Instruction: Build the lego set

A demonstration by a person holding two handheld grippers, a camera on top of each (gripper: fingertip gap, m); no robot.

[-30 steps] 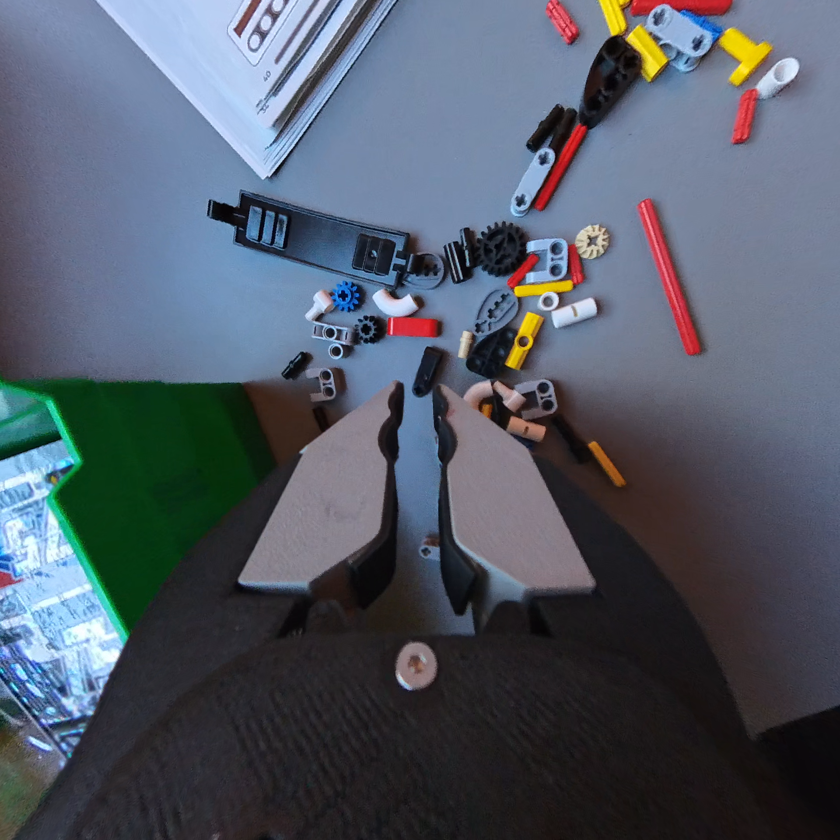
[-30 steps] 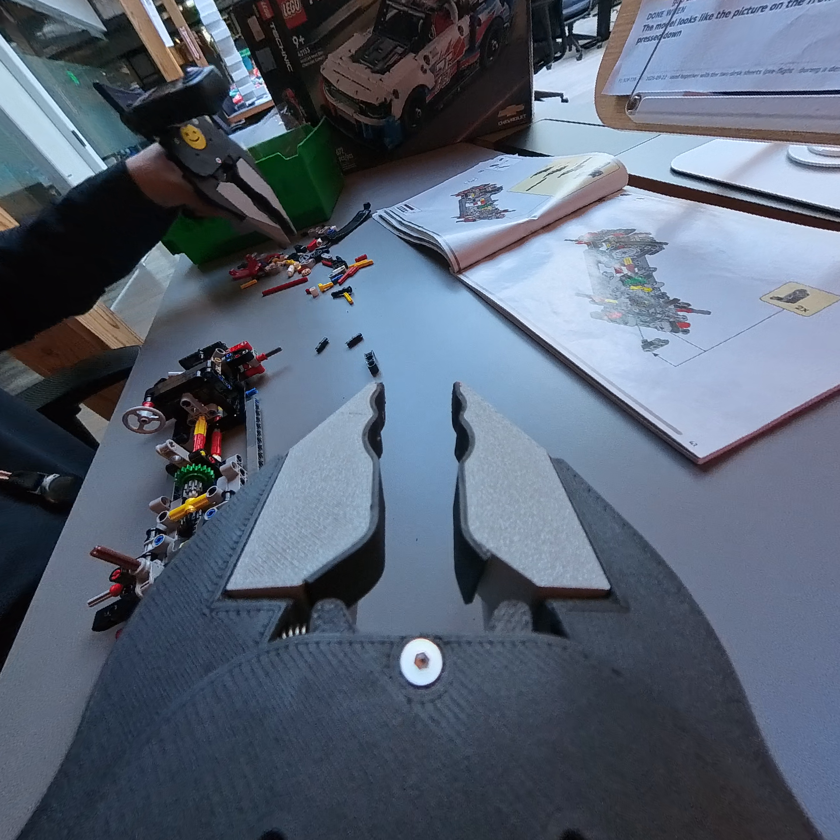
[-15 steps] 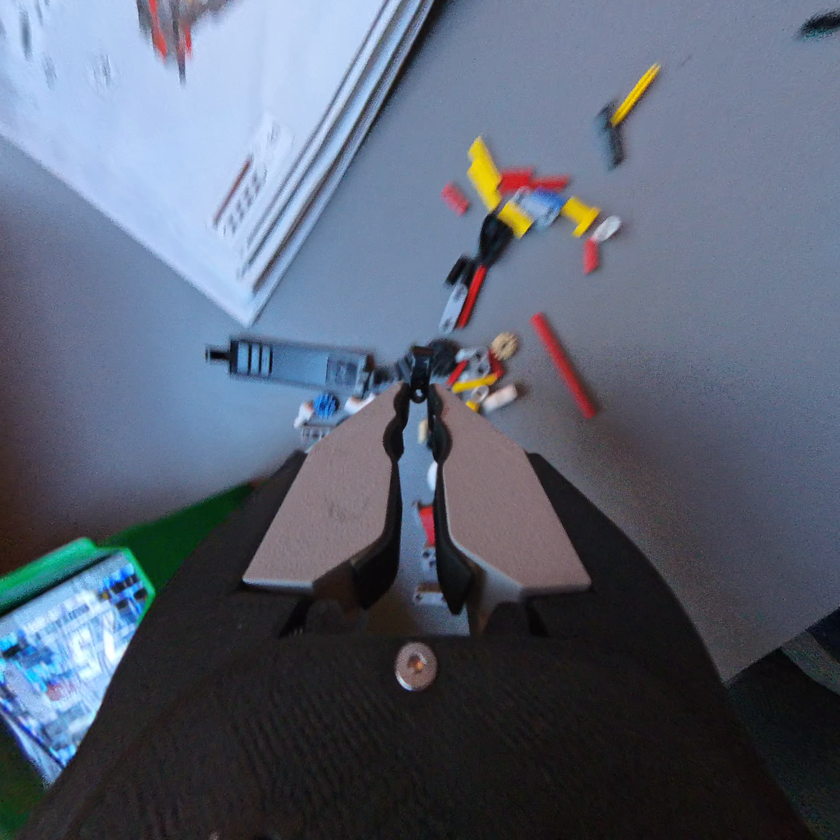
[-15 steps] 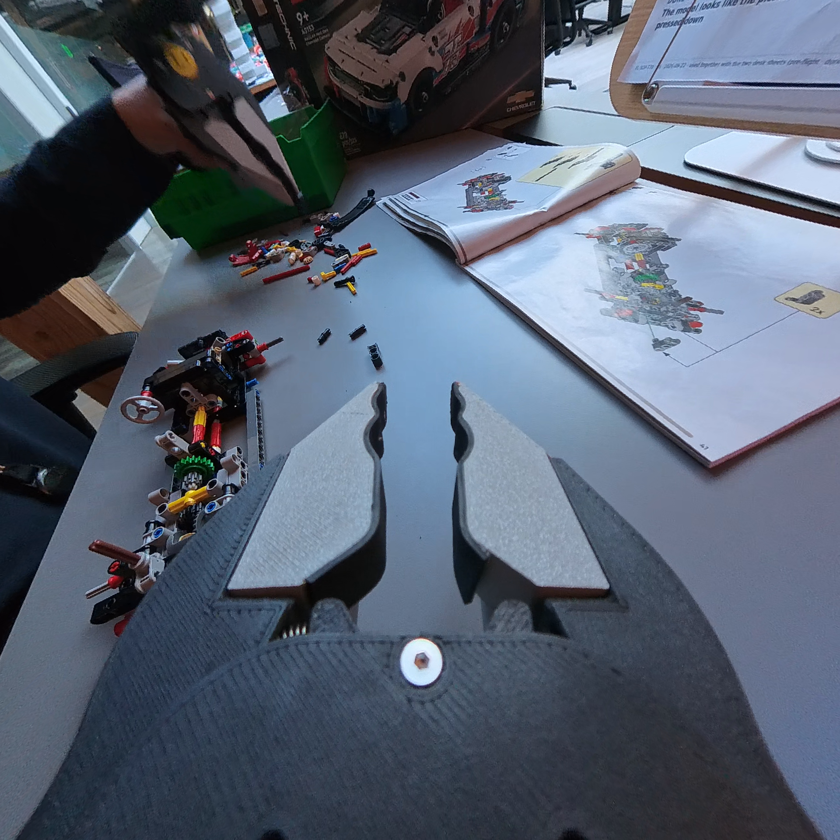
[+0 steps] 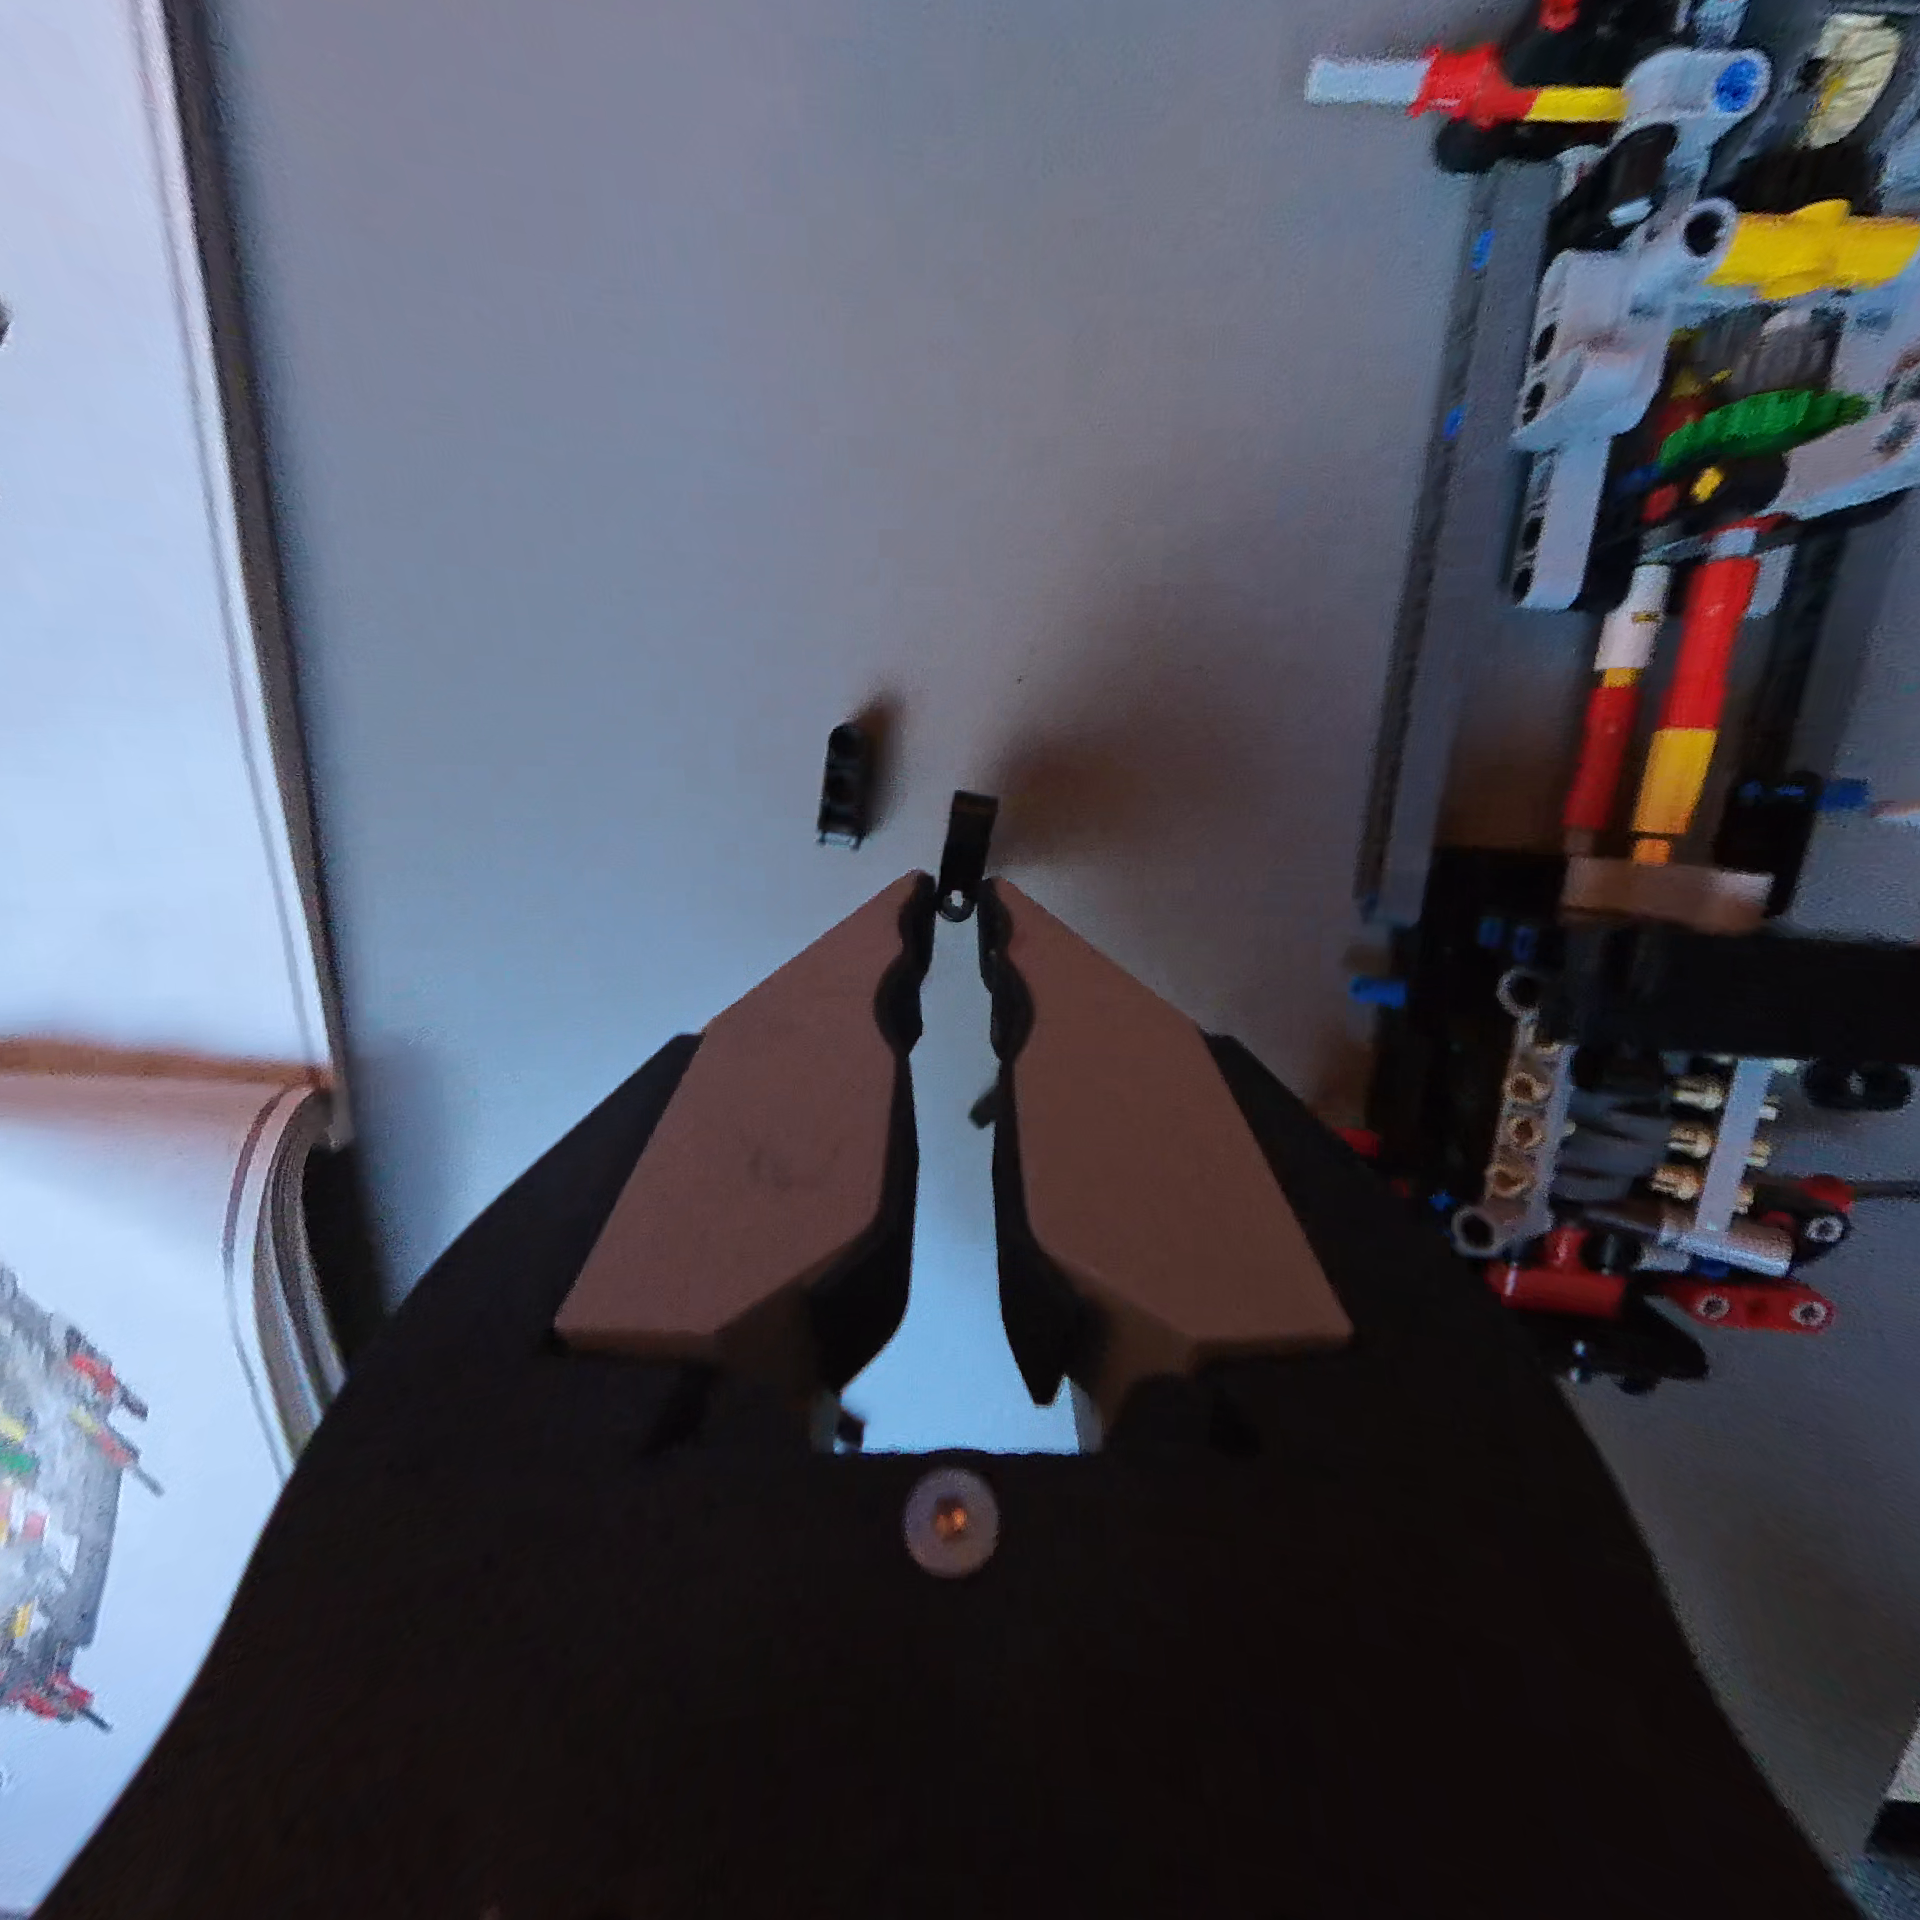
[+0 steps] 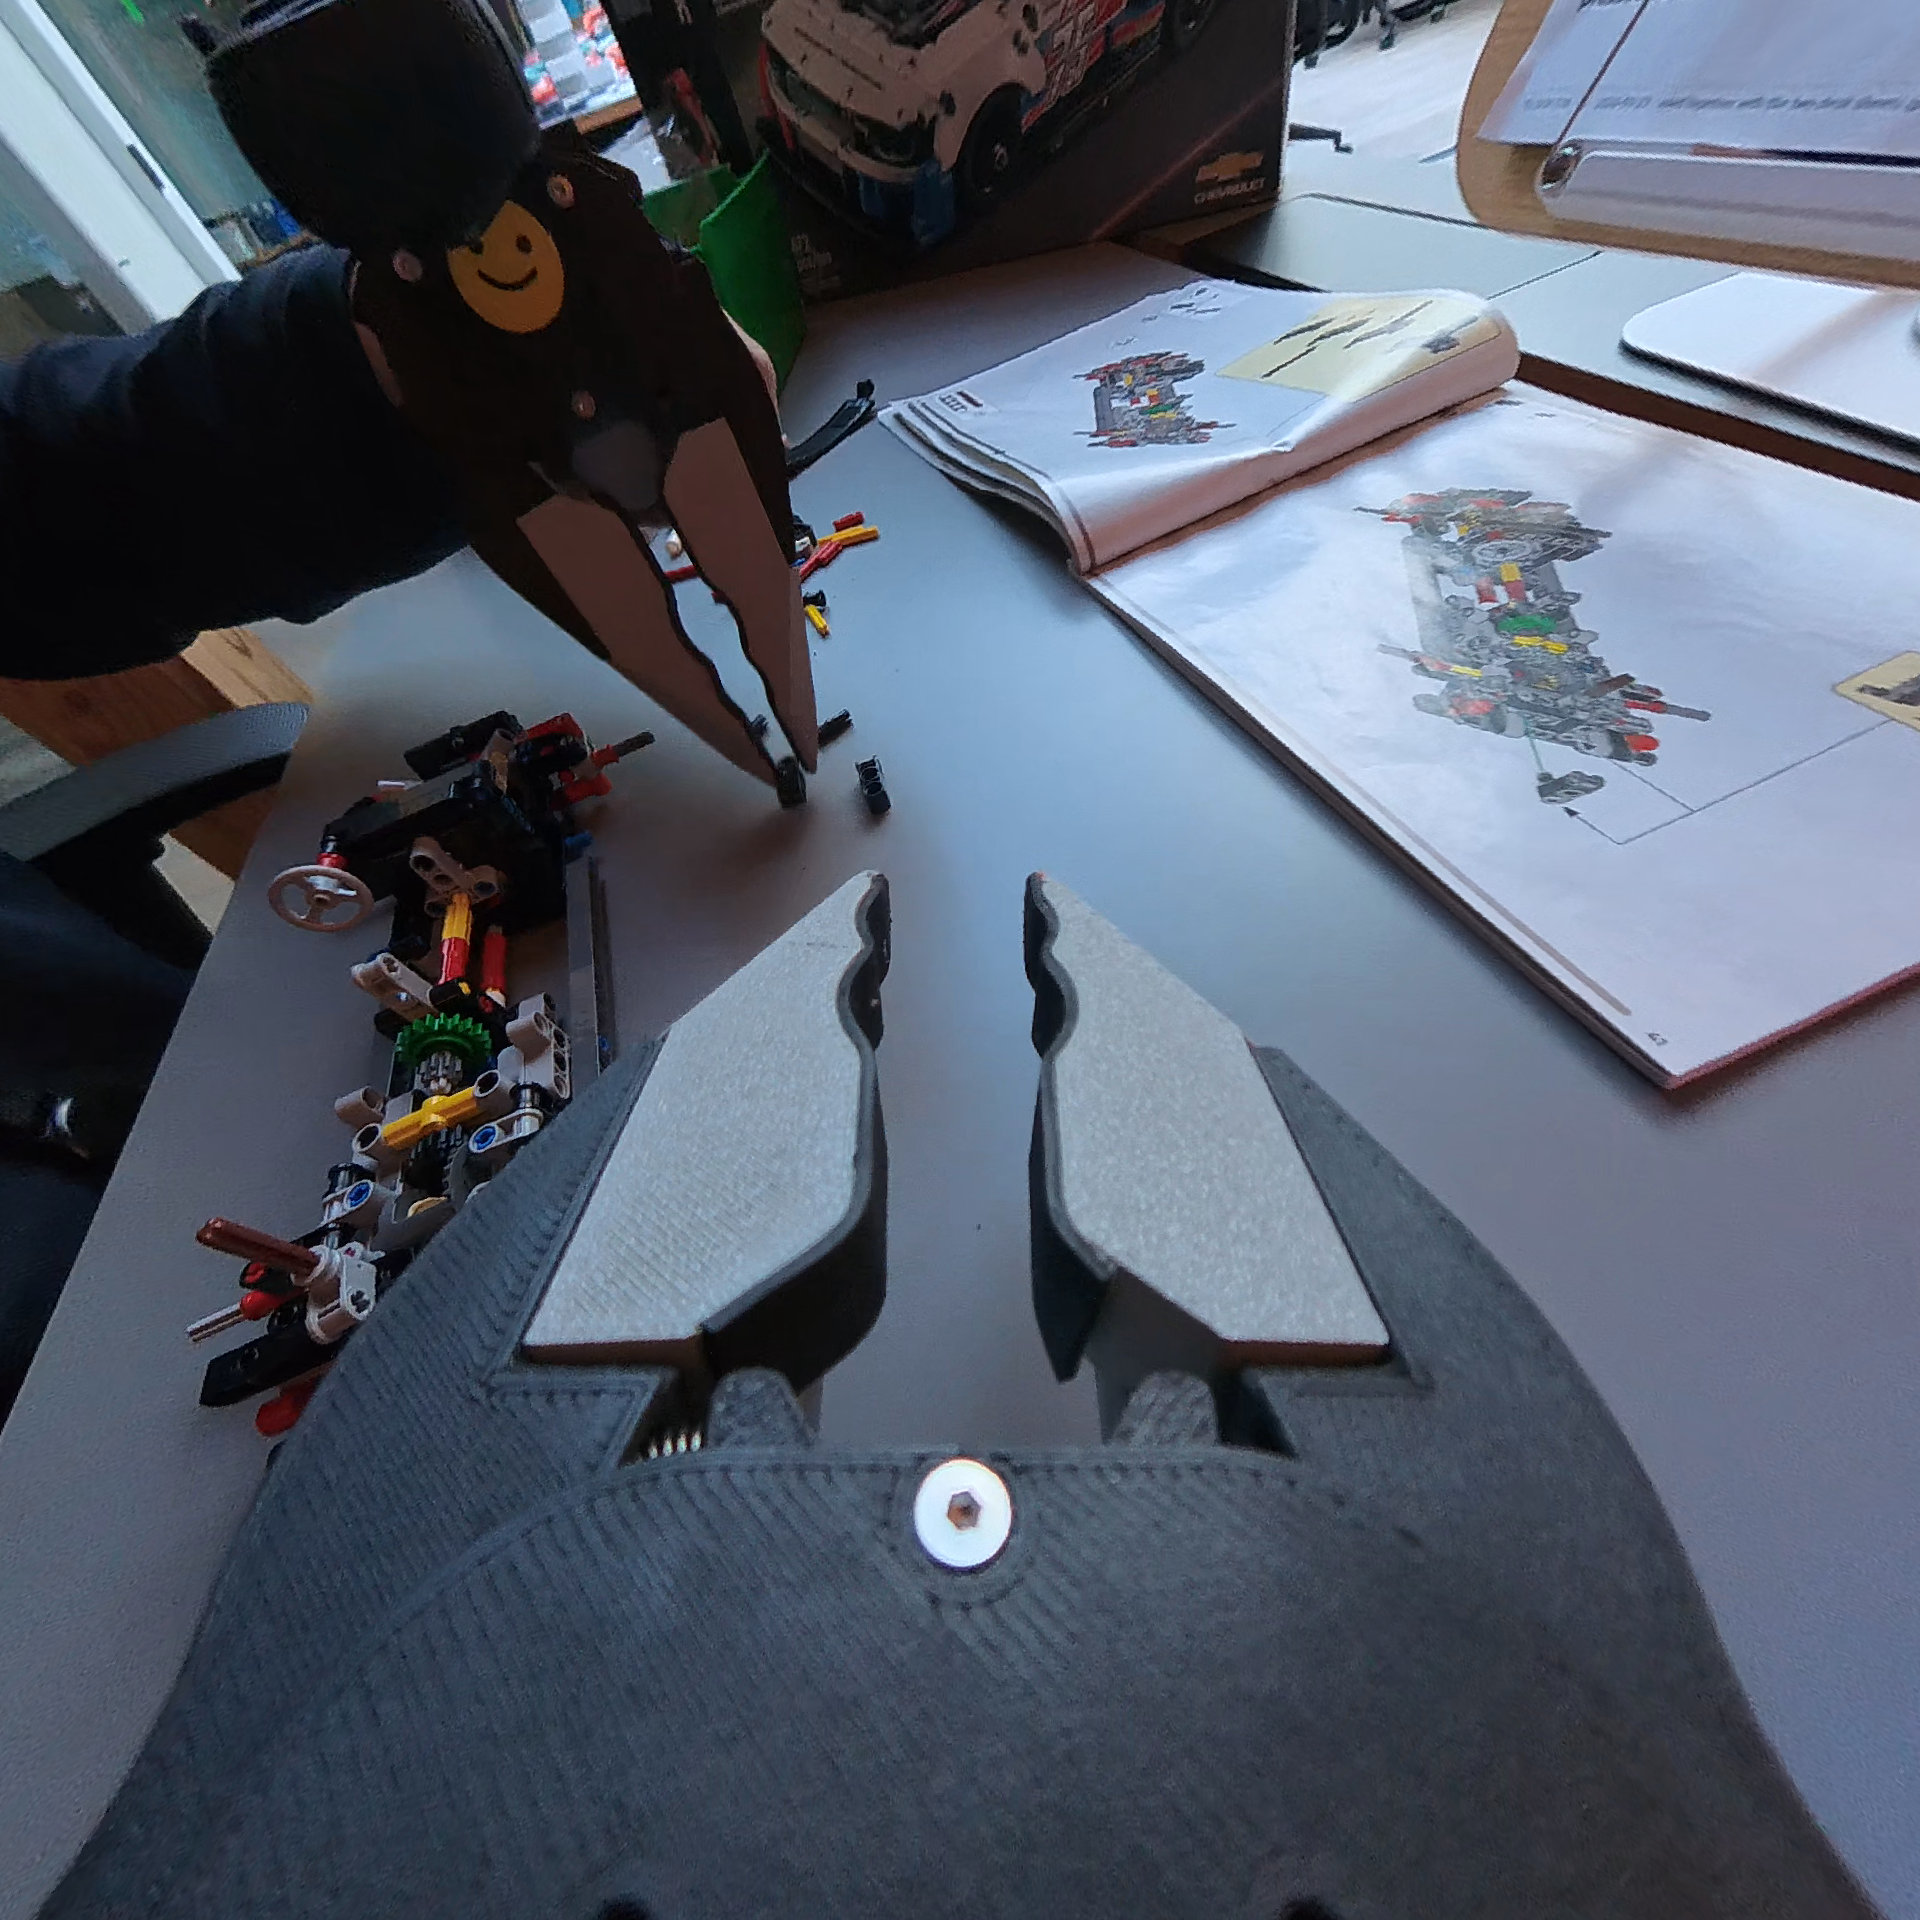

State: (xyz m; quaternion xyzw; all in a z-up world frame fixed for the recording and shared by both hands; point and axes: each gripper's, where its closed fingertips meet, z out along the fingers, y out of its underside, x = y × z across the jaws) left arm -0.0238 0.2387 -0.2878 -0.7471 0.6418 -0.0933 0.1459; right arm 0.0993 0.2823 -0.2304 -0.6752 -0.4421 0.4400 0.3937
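My left gripper is shut on a small black connector piece, pinched at its round end between the fingertips, the rest sticking out ahead just above the grey table. In the right wrist view this gripper points down with the black piece at its tips. A second small black piece lies on the table just left of it; it also shows in the right wrist view. My right gripper is open and empty, low over the table.
A partly built brick vehicle chassis lies at the left; it also shows in the left wrist view. An open instruction booklet lies at the right. Loose bricks, a green bin and a product box are farther back. About 15 centimetres separates my left fingertips from my right.
My left gripper closed on the black piece in the loose pile, lifted it and carried it over beside the chassis, near the other black piece. My right gripper stayed nearly still, open.
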